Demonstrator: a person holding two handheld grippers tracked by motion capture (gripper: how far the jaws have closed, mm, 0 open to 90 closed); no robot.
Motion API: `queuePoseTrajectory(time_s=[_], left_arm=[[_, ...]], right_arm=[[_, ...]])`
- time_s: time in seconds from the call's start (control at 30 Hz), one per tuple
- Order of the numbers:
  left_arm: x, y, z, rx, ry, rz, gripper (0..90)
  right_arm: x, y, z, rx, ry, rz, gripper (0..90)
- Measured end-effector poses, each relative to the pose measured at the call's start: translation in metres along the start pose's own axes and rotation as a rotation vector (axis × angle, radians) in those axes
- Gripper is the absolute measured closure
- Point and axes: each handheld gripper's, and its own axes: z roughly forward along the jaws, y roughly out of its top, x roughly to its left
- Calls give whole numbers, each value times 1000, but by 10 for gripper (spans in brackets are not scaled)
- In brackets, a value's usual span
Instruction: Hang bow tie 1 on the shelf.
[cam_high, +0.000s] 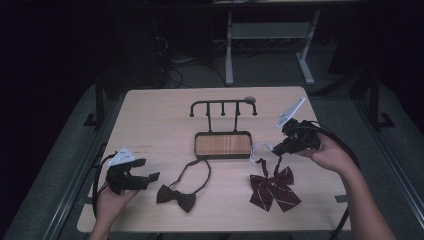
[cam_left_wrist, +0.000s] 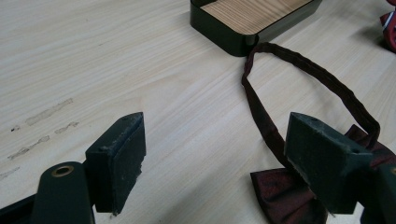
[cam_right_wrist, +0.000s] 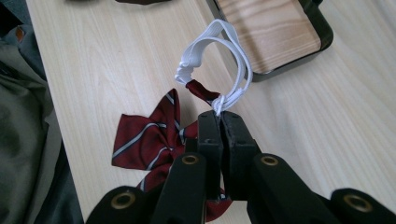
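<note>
Two bow ties — right hand-held gripper (cam_right_wrist: 222, 115) pinches striped tie's white strap (cam_right_wrist: 219, 44) | left (cam_left_wrist: 212, 158) gapes

Striped bow tie (cam_right_wrist: 154, 135) under right gripper (cam_right_wrist: 219, 114): dark red with grey-white diagonal stripes, white elastic strap (cam_right_wrist: 219, 51) pinched in its black jaws. Plain bow tie (cam_left_wrist: 289, 196) by left gripper (cam_left_wrist: 224, 154): dark maroon, same-colour neck band. Stand (cam_high: 223, 144) between grippers: black frame, light wood-grain base. Table (cam_high: 150, 125): pale wood grain
</note>
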Motion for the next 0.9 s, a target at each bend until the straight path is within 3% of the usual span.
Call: queuePoseTrajectory(time_s=[0.9], left_arm=[[-1,0,-1,-3,2,3,206]], right_arm=[[7,35,-35,-5,-44,-72,868]])
